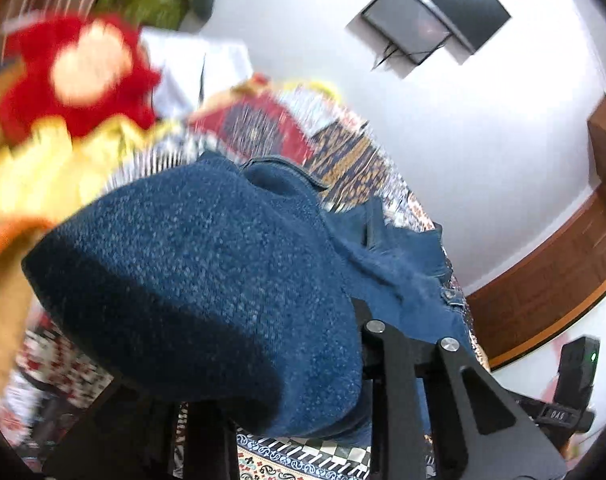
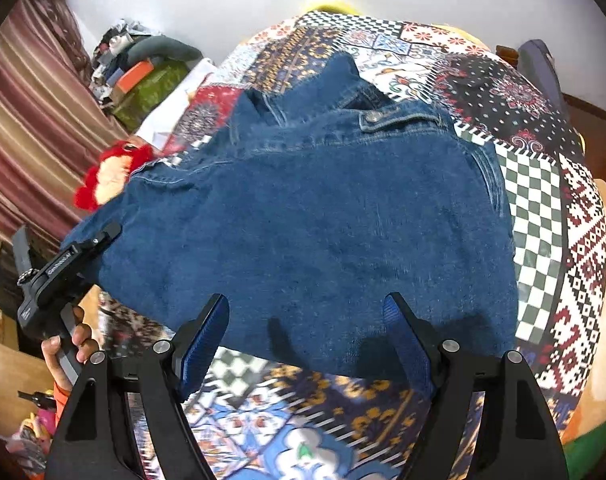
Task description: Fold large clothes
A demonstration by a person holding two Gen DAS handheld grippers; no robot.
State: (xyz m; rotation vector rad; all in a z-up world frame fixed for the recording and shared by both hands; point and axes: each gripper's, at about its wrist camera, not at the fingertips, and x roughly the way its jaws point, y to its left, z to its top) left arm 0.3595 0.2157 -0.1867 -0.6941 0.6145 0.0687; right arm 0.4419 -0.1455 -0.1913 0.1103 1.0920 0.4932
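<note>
A dark blue denim jacket (image 2: 311, 208) lies spread on a patchwork bedspread (image 2: 543, 208). My right gripper (image 2: 305, 320) is open, its blue-padded fingers (image 2: 205, 340) just above the jacket's near hem, holding nothing. My left gripper shows in the right wrist view (image 2: 75, 256) at the jacket's left edge. In the left wrist view a thick fold of the denim jacket (image 1: 199, 288) drapes over the left gripper's fingers and hides them; the gripper looks shut on it, lifting the cloth.
A red and cream plush toy (image 2: 107, 176) lies at the bed's left edge, with yellow cloth (image 1: 43, 176) beside it. Piled boxes and bags (image 2: 143, 76) stand by a striped curtain (image 2: 27, 120). A wall-mounted screen (image 1: 407, 28) hangs above.
</note>
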